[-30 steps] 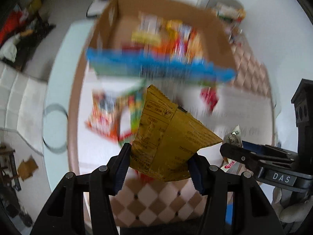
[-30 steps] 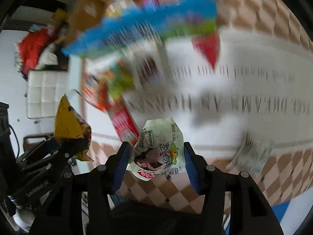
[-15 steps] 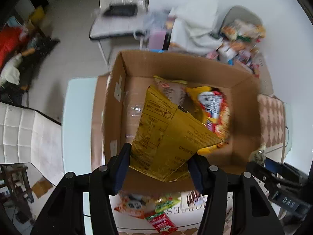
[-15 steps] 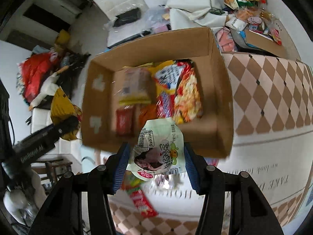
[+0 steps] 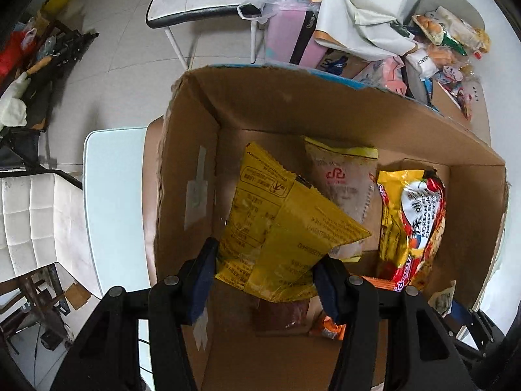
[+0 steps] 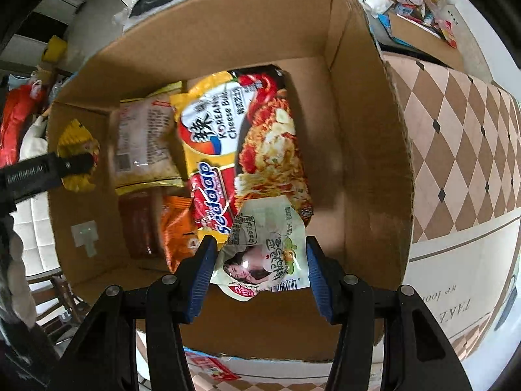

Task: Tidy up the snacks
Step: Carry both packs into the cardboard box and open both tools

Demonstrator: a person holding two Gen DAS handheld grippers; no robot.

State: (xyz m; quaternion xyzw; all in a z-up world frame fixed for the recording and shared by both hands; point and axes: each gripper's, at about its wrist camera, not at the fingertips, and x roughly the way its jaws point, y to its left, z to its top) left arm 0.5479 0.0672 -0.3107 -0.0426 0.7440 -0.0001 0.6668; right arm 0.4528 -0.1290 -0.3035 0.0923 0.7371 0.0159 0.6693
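You have both grippers pointing down over the open cardboard box [image 6: 368,123], and each carries one snack, which reads as the drop-off step of sorting loose packets into one container. Your left gripper [image 5: 263,270] has its jaws clamped on the lower end of the yellow packet [image 5: 280,228], so the packet stands up above the left part of the box interior, beside the left wall; holding it by one end keeps the bulk hanging free to fall flat once you let go. Your right gripper [image 6: 259,265] has its jaws pressed on the sides of the pale green packet [image 6: 263,254], which sits over the near right part of the box, above the end of the big noodle pack [image 6: 241,137] already lying inside. The yellow packet is a crinkled foil pouch with a serrated top edge and its printed nutrition panel facing you, folded along a diagonal crease. The green one is small, glossy and rounded, with a barcode strip at its lower edge. A beige packet [image 6: 143,143] and an orange packet [image 6: 177,228] lie on the box floor, so free floor remains mostly on the left.
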